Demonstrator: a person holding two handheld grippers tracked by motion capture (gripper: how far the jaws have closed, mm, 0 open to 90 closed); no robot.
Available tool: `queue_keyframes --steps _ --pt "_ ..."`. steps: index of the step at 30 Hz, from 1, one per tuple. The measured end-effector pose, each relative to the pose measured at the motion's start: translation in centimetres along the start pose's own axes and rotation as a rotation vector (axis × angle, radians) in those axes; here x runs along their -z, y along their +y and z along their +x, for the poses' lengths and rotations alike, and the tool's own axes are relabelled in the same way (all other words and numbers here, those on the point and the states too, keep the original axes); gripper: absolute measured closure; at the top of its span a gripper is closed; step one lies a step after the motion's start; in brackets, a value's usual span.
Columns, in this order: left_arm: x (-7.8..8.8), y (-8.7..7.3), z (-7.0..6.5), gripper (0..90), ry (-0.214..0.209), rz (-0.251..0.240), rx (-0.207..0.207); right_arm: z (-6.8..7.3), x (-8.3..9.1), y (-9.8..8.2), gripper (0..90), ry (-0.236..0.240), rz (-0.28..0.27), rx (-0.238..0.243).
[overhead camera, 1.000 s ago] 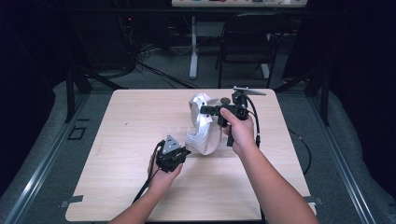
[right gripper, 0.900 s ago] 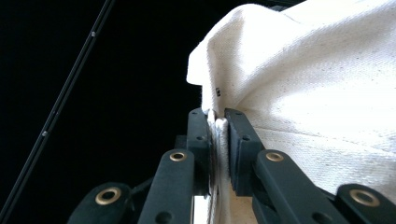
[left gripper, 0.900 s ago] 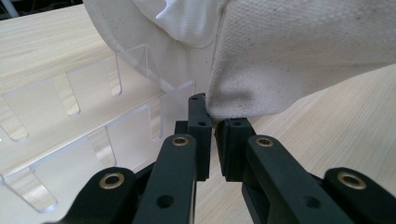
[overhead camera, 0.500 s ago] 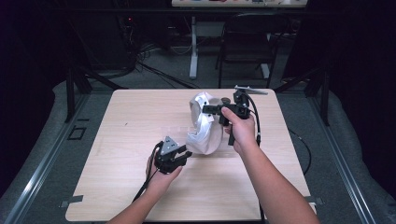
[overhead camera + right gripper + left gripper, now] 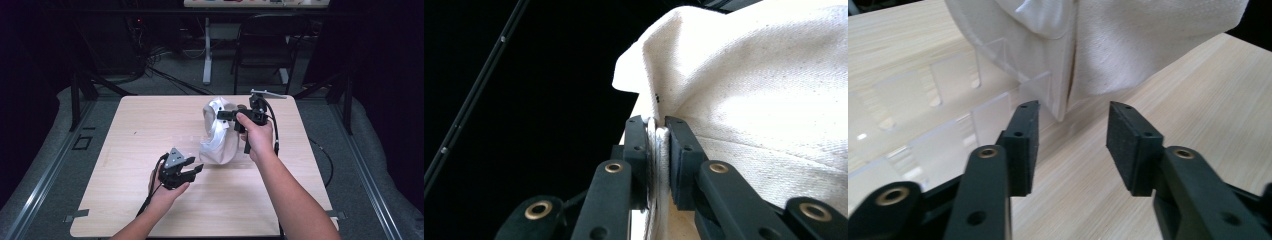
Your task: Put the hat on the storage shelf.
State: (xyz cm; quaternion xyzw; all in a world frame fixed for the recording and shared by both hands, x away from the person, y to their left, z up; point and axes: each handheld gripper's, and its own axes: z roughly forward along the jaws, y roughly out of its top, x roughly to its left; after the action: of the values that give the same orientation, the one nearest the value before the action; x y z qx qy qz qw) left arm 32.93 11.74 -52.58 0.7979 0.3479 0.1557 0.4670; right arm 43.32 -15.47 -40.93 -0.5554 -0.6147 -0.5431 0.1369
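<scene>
The white cloth bag [image 5: 216, 132] has been kept lifted near the surface [image 5: 140, 130] middle by the right gripper [image 5: 227, 114], clenched on its upper edge; little has shifted over the last second, the left gripper [image 5: 192, 170] having been nudged slightly toward the bag's lower corner, jaws spread and holding nothing; a second grasp is judged to be next; a clear plastic strip [image 5: 923, 135] lies just beside that corner; open room remains left and front.
</scene>
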Motion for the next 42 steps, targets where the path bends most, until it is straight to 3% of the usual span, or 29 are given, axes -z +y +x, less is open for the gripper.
queue_keyframes --steps 11,15,19,23,32,38,42 --pt "2.0 -0.8 2.0 54.1 0.038 -0.013 0.042 0.8 0.6 0.0 76.8 -0.035 0.001 0.047" --pt "2.6 -0.9 2.7 48.5 0.068 -0.02 0.029 1.0 1.2 0.0 74.4 -0.04 -0.007 0.051" --pt "3.0 -0.9 3.4 45.7 0.065 -0.021 0.052 1.0 1.9 0.1 72.3 -0.052 -0.022 0.053" --pt "3.5 -1.1 4.0 46.4 0.06 -0.025 0.07 1.1 2.8 0.3 68.3 -0.062 -0.03 0.066" --pt "4.6 -1.4 5.4 46.3 0.102 -0.049 0.105 2.1 5.1 0.3 65.6 -0.096 -0.043 0.124" --pt "5.1 -1.7 5.8 46.4 0.127 -0.045 0.09 2.3 5.8 0.2 64.4 -0.108 -0.039 0.146" --pt "5.2 -2.0 6.0 46.4 0.133 -0.042 0.105 2.4 6.0 -0.1 64.2 -0.104 -0.028 0.156"
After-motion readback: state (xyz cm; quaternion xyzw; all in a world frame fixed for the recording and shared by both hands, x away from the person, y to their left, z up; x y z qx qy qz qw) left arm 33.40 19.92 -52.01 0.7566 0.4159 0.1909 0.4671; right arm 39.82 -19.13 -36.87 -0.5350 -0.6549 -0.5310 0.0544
